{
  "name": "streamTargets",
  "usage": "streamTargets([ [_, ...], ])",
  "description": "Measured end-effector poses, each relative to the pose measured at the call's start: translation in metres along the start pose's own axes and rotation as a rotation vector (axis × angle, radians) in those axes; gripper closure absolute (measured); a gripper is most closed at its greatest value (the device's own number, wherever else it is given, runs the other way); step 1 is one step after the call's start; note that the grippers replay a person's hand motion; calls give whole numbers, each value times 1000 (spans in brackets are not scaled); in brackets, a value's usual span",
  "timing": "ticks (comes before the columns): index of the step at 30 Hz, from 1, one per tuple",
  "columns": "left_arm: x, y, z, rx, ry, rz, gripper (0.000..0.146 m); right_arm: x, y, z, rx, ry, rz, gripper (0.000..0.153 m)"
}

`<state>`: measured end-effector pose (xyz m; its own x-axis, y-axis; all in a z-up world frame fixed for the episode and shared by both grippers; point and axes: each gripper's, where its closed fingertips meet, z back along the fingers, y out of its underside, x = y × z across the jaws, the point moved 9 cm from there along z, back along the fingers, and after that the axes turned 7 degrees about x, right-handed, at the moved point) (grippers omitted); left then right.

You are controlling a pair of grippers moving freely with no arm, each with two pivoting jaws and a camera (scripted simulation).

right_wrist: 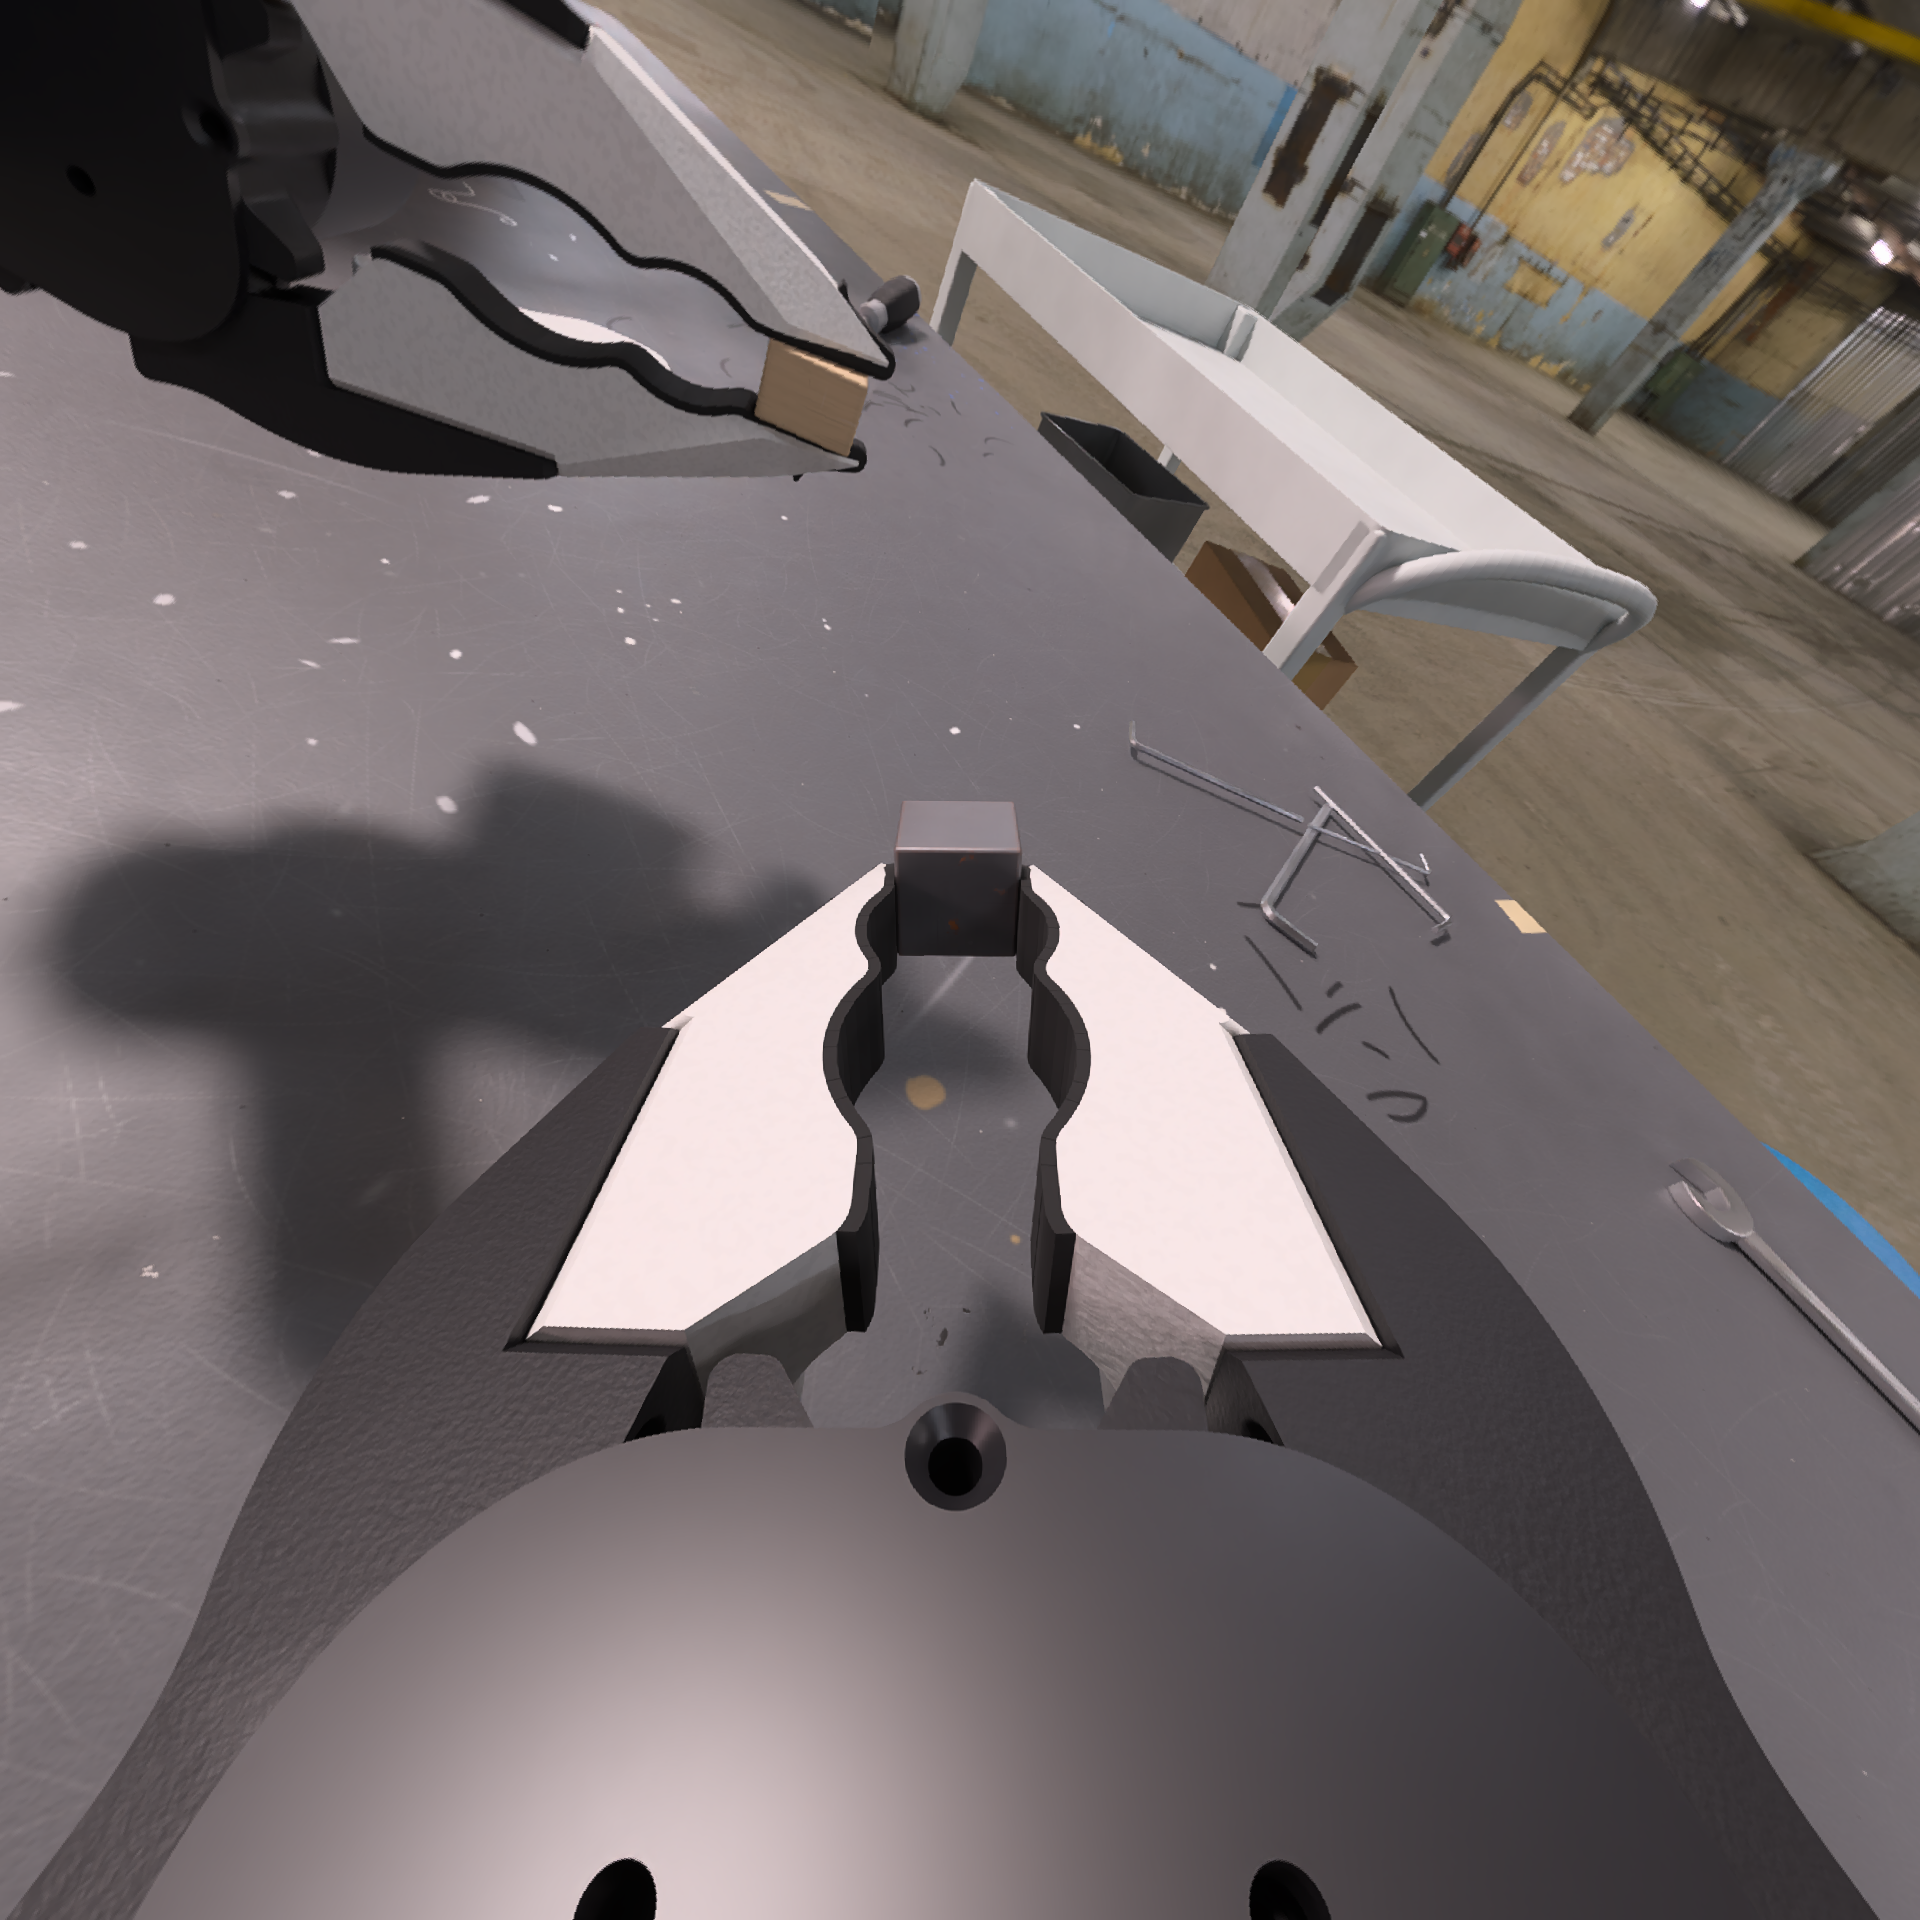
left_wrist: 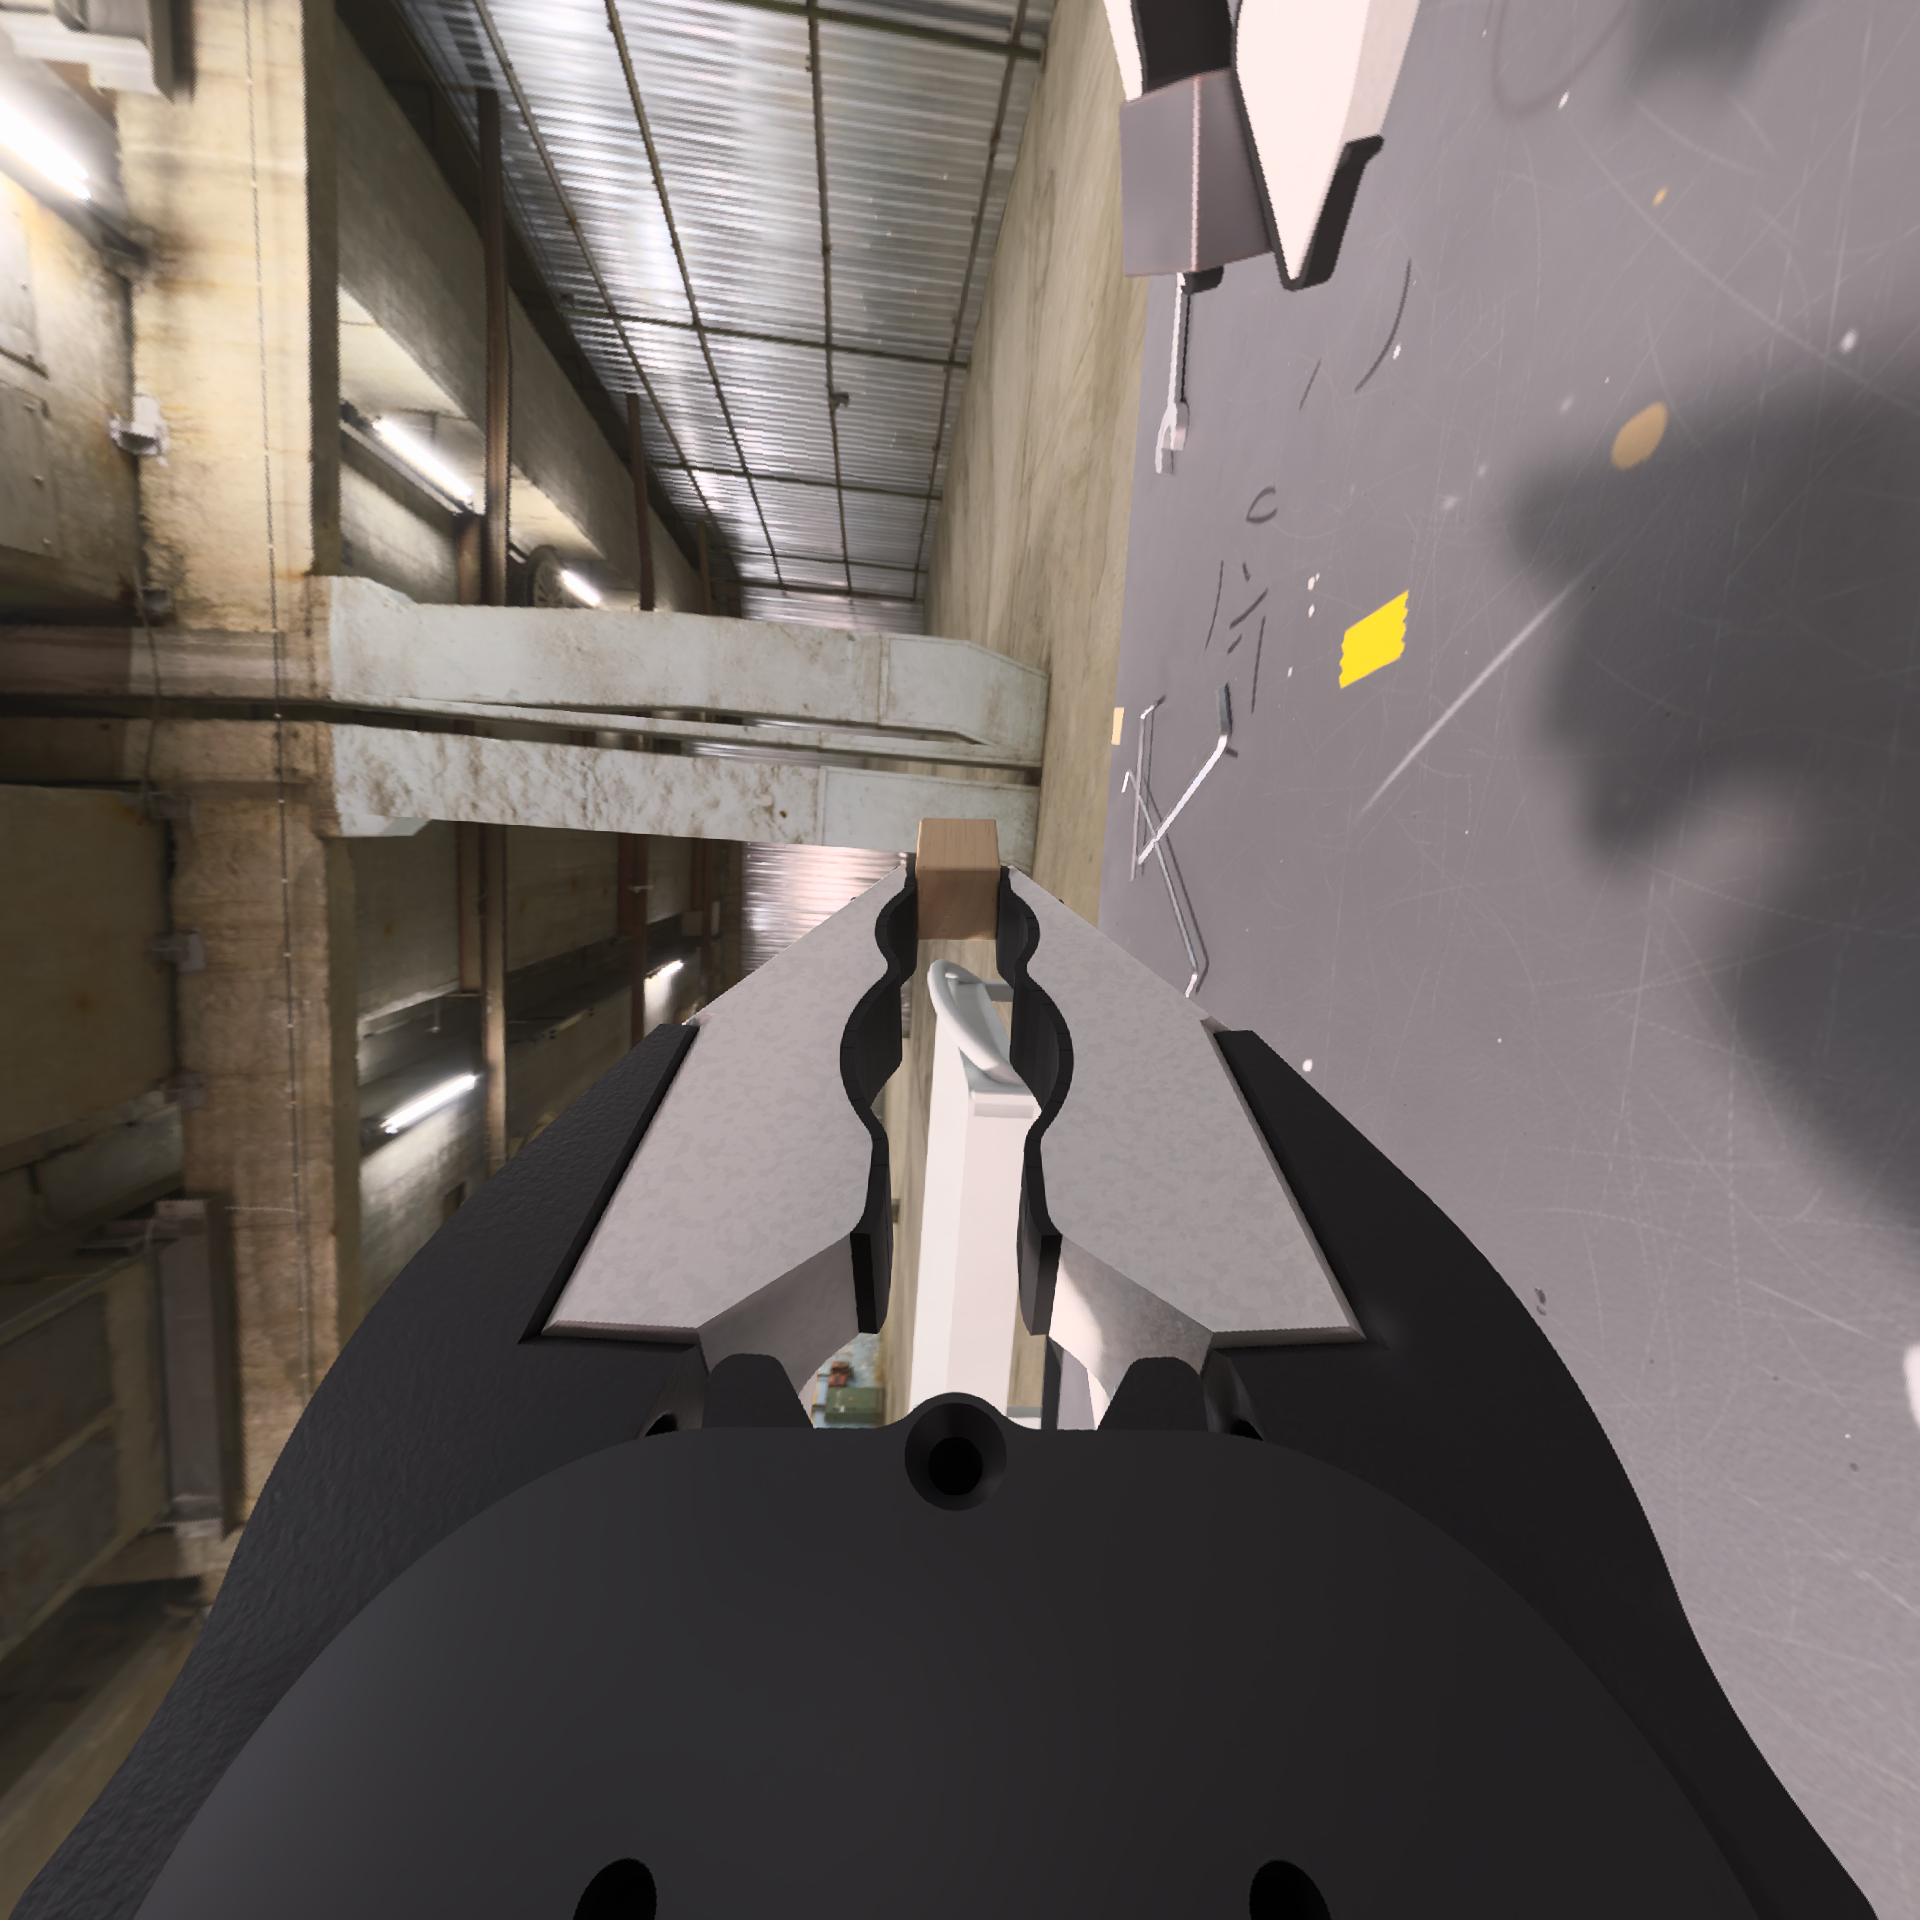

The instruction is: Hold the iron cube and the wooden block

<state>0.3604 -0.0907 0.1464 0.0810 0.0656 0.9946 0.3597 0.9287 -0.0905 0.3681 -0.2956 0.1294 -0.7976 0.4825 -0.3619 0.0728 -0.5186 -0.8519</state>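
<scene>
My left gripper is shut on a small light wooden block at its fingertips and holds it in the air, rolled on its side beside the dark grey table. It also shows in the right wrist view at the upper left, with the wooden block between its tips. My right gripper is shut on a dark iron cube and holds it above the table. The right gripper with the iron cube also shows at the top of the left wrist view.
Several bent allen keys and a wrench lie on the table at the right. A white table with a chair, a dark bin and a brown box stand beyond the table's edge. A small dark cylinder lies far back.
</scene>
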Motion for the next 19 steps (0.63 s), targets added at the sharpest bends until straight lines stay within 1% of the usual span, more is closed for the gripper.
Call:
streamTargets([
  [3, 0, -1, 1, 5, -4, -10, 133, 0, 0, 1, -13, 3, 3, 131],
  [5, 2, -1, 2, -20, 14, 41, 133, 0, 0, 2, -26, 1, 3, 131],
  [9, 8, 8, 5, -119, 85, 165, 133, 0, 0, 5, -82, -36, 15, 131],
  [13, 5, 6, 7, -136, 88, 138, 133, 2, -1, 7, -102, -51, 33, 131],
  [17, 6, 6, 10, -202, 101, 205, 133, 2, -1, 8, -139, -76, 26, 131],
  [19, 5, 6, 10, -195, 113, 171, 133, 2, -1, 8, -116, -80, 38, 131],
])
